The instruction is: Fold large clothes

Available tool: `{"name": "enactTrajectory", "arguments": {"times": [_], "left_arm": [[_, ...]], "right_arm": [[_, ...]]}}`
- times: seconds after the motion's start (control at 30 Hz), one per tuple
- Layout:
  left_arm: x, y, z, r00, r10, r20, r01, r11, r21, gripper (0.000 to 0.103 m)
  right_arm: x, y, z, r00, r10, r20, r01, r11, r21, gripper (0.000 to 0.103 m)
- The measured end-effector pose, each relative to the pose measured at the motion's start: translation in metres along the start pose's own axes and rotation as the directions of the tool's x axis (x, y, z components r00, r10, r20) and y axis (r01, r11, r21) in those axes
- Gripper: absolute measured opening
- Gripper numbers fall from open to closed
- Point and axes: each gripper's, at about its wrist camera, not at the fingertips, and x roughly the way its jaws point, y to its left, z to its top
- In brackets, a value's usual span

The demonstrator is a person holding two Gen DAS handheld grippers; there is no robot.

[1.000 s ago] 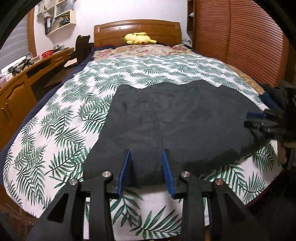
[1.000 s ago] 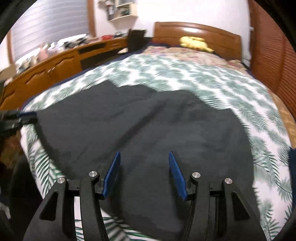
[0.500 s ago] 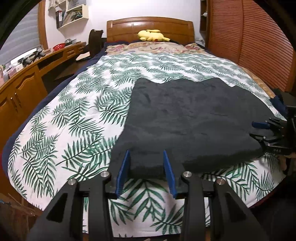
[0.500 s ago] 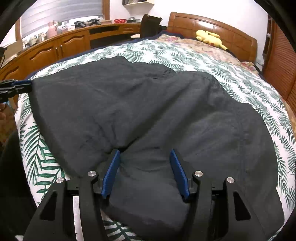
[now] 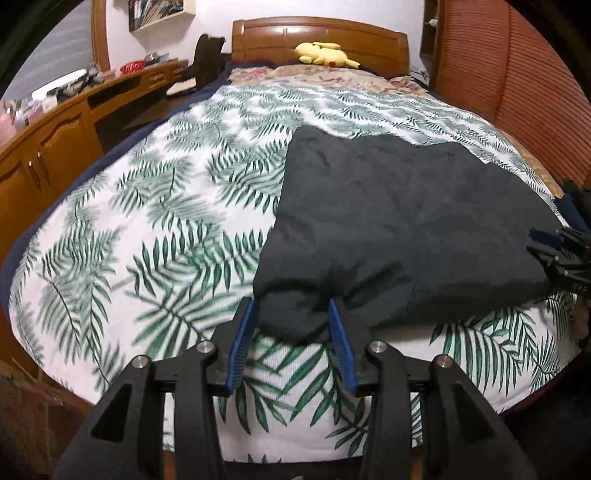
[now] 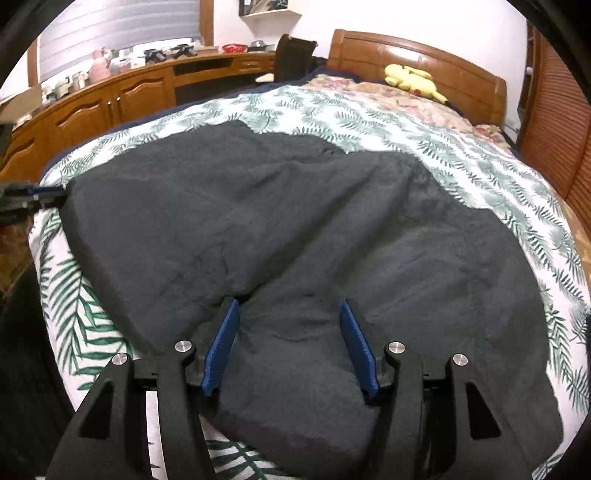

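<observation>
The left hand-held gripper point(image 5: 291, 317), jaws just widening, has come down astride the dark garment's point(image 5: 399, 218) lower-centre corner, unpinched; the right hand-held gripper point(image 6: 290, 325) straddles fabric too, so grasping likely follows.

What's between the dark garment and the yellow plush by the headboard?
Only leaf-print bedspread, then a floral cover, separates the dark garment from the yellow plush; left wrist view.

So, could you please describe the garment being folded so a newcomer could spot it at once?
On the wooden-framed bed, look at the palm-leaf bedspread. The dark garment lies near its foot, the only plain charcoal item there.
</observation>
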Motion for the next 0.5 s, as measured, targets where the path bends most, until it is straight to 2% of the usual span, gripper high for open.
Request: {"name": "enactTrajectory", "arguments": {"times": [0.2,0.37,0.5], "left_arm": [[-0.001,0.008,-0.005,0.999,-0.034,-0.013,0.033,0.998,-0.047,0.04],[-0.002,0.011,-0.002,0.998,-0.053,-0.015,0.052,0.996,-0.074,0.04],[-0.006,0.013,0.002,0.998,-0.069,0.007,0.069,0.992,-0.105,0.04]], "right_arm": [[-0.011,0.026,0.017,0.994,0.095,0.055,-0.093,0.995,-0.036,0.057],[0.015,0.048,0.015,0.994,0.109,-0.022,-0.111,0.989,-0.097,0.06],[0.025,0.05,0.013,0.995,0.102,-0.019,-0.104,0.99,-0.094,0.06]]}}
